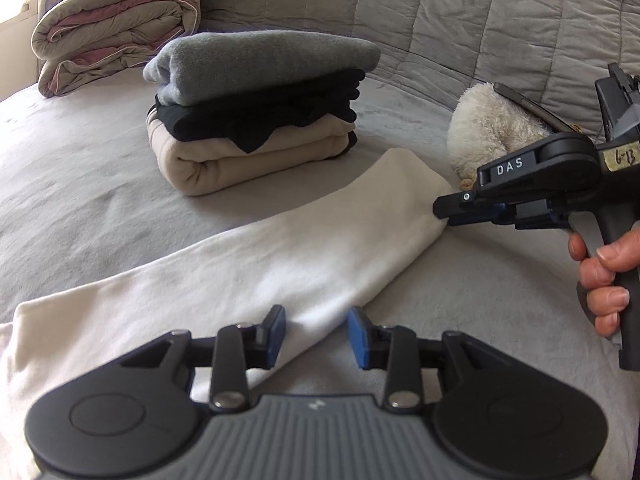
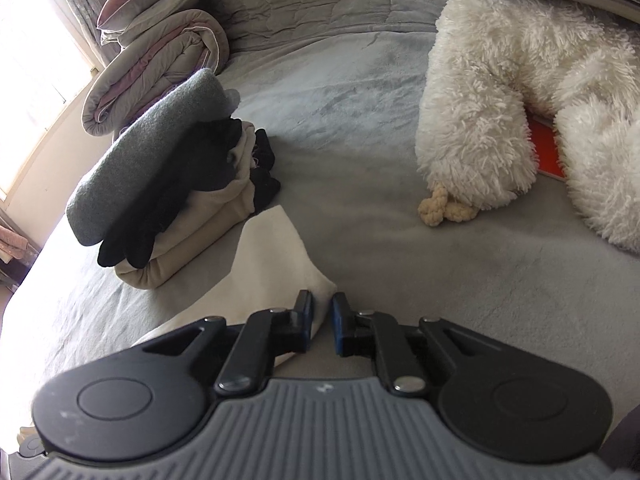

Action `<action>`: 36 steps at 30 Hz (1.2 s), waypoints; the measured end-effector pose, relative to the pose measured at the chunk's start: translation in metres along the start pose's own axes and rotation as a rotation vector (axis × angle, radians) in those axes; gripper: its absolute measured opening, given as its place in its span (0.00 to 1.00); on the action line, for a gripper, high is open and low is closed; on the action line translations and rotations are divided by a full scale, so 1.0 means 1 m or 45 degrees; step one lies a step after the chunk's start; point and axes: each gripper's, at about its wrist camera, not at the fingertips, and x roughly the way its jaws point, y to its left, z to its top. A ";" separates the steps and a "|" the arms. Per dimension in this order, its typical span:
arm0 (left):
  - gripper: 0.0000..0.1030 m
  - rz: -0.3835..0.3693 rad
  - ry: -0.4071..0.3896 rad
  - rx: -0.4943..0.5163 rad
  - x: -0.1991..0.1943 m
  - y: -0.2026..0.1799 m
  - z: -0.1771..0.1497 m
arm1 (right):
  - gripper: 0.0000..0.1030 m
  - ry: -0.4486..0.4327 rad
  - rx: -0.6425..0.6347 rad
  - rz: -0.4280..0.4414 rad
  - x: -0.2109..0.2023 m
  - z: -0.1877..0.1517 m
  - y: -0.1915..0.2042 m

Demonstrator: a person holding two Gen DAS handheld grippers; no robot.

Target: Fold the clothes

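Observation:
A white garment (image 1: 224, 276) lies flat on the grey bed, its long sleeve running to the far right. My left gripper (image 1: 316, 334) is open, its blue pads on either side of the sleeve's near edge. My right gripper (image 1: 442, 216) sits at the sleeve's end corner; in the right wrist view (image 2: 322, 318) its pads stand a narrow gap apart around that corner (image 2: 320, 284) of the white cloth (image 2: 272, 252). I cannot tell whether it grips the cloth.
A stack of folded clothes (image 1: 260, 108), grey on black on beige, stands behind the garment, also in the right wrist view (image 2: 168, 184). A fluffy white toy (image 2: 520, 100) lies right. A rolled quilt (image 1: 112, 36) lies at the far left by the quilted headboard (image 1: 480, 12).

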 end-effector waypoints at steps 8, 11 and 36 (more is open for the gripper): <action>0.36 -0.082 -0.048 -0.189 0.031 0.000 0.039 | 0.11 -0.067 -0.051 0.004 -0.013 -0.003 0.011; 0.41 -0.131 -0.065 -0.239 0.040 0.000 0.053 | 0.11 -0.064 -0.040 0.019 -0.016 -0.005 0.013; 0.06 -0.317 -0.140 -0.240 0.077 -0.026 0.086 | 0.43 -0.015 0.142 -0.034 -0.018 -0.019 0.006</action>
